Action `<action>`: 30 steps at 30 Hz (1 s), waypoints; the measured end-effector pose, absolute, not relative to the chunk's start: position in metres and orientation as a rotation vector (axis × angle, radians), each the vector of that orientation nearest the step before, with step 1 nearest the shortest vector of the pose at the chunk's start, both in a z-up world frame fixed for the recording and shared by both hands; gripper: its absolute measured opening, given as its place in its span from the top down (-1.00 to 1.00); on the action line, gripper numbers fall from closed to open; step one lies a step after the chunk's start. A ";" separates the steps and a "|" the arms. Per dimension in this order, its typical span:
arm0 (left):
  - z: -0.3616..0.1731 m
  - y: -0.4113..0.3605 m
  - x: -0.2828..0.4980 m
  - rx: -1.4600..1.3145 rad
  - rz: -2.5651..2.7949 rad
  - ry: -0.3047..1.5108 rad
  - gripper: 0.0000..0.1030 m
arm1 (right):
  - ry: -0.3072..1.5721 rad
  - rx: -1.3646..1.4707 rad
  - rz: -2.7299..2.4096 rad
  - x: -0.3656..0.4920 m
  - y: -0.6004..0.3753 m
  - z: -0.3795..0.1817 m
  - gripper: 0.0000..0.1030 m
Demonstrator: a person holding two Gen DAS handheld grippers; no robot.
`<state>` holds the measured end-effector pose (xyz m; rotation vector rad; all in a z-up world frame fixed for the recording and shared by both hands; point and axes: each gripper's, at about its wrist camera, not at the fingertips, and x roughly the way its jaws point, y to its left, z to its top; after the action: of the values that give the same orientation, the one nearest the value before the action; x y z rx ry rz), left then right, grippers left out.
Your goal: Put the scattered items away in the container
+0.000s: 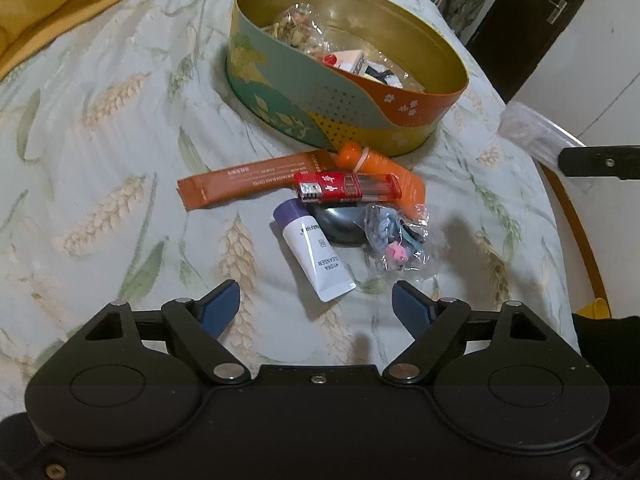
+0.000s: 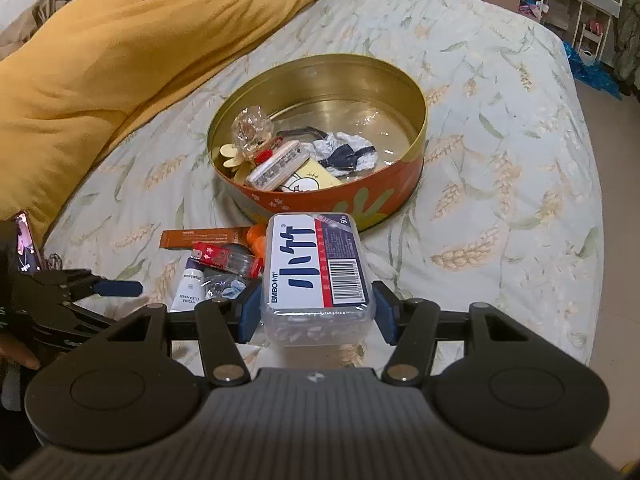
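Grippers first: your right gripper (image 2: 316,312) pinches a clear plastic box (image 2: 316,276) with a blue-and-white barcode label, lifted off the bedspread (image 2: 500,160); your left gripper (image 1: 316,304) hangs wide open, gripping nothing. Just beyond it lie a white cleanser tube (image 1: 312,252), a bagged toy (image 1: 394,240), a red lighter (image 1: 346,187), an orange sachet (image 1: 248,182) and an orange tube (image 1: 380,172). Farther off sits the round tin (image 2: 340,200), holding small items.

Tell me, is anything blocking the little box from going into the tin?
Nothing visible blocks it. The right gripper holds the plastic box just short of the round tin, whose far side is bare.
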<state>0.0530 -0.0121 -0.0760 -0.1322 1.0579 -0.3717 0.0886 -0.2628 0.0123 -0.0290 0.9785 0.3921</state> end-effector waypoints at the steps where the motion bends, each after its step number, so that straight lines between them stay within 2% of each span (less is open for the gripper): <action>1: -0.077 -0.014 0.054 -0.136 -0.369 1.057 -0.55 | 0.975 -0.027 0.391 0.088 -0.264 0.013 -0.16; 4: -0.080 -0.020 0.060 -0.138 -0.357 1.056 -0.53 | 0.968 -0.018 0.388 0.088 -0.266 0.016 -0.16; 9: -0.091 -0.020 0.074 -0.146 -0.322 1.093 -0.27 | 0.960 -0.018 0.386 0.086 -0.268 0.019 -0.16; 13: -0.097 -0.024 0.076 -0.116 -0.304 1.097 -0.16 | 0.953 -0.017 0.384 0.086 -0.268 0.022 -0.16; 15: -0.096 -0.028 0.072 -0.080 -0.299 1.078 0.28 | 0.951 -0.018 0.382 0.087 -0.267 0.022 -0.16; 17: -0.096 -0.026 0.070 -0.086 -0.299 1.072 0.53 | 0.949 -0.020 0.380 0.088 -0.266 0.023 -0.16; 22: -0.094 -0.018 0.068 -0.132 -0.308 1.083 0.64 | 0.939 -0.026 0.384 0.091 -0.261 0.027 -0.16; 26: -0.085 -0.014 0.063 -0.168 -0.330 1.074 0.82 | 0.931 -0.034 0.390 0.093 -0.257 0.030 -0.16; 30: -0.073 -0.008 0.057 -0.207 -0.335 1.047 0.84 | 0.921 -0.040 0.393 0.096 -0.255 0.033 -0.16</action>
<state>0.0567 -0.0077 -0.0727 -0.2070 1.0474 -0.3350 0.0960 -0.2546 0.0332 -0.0397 0.9212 0.3929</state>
